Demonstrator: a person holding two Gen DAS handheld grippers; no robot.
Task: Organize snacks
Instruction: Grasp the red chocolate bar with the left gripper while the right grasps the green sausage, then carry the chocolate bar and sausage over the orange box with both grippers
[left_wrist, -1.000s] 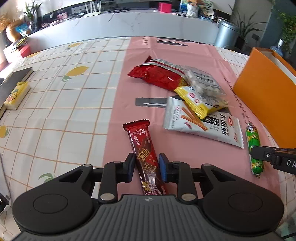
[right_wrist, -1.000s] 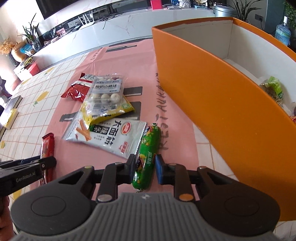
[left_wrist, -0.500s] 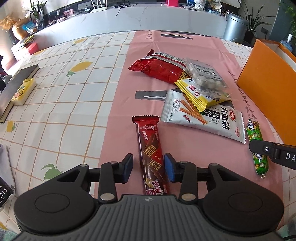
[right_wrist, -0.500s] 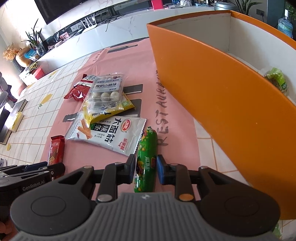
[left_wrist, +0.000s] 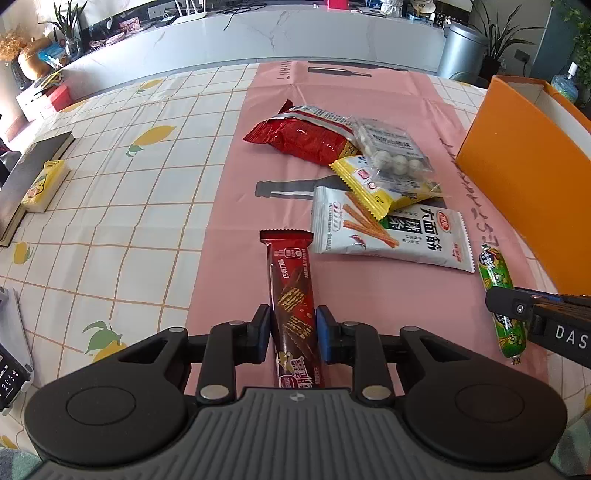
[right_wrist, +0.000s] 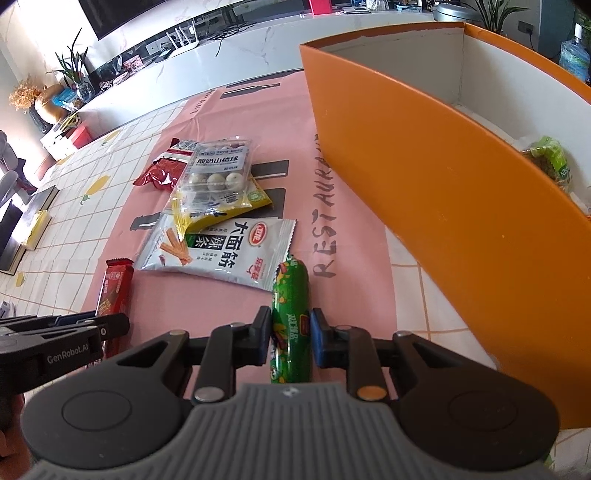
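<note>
Left tool (left_wrist: 292, 334): closed on the red wafer bar (left_wrist: 292, 295), pads pressed to both sides of the wrapper, tighter than half a second ago when a gap showed on each side. Bar at lower centre of the left view, pointing straight up the frame, far end just beside the white spicy-strip packet (left_wrist: 391, 236); a second ago angled toward upper left.

Right tool (right_wrist: 287, 338): clamped on the green sausage (right_wrist: 290, 306), same grip as in both earlier frames. Sausage at lower centre of the right view, tip touching the white packet's corner. Orange box (right_wrist: 443, 192) filling the right half of that view, seen lower and more from the side than a second ago; a green packet (right_wrist: 550, 158) inside at far right.

Red chip bag (left_wrist: 303, 136), clear ball pack (left_wrist: 391, 155) and yellow packet (left_wrist: 369, 188) overlapping at centre right of the left view on the pink runner (left_wrist: 236, 206) of the surface, unmoved. Whether either held snack is lifted off the runner: cannot tell.
</note>
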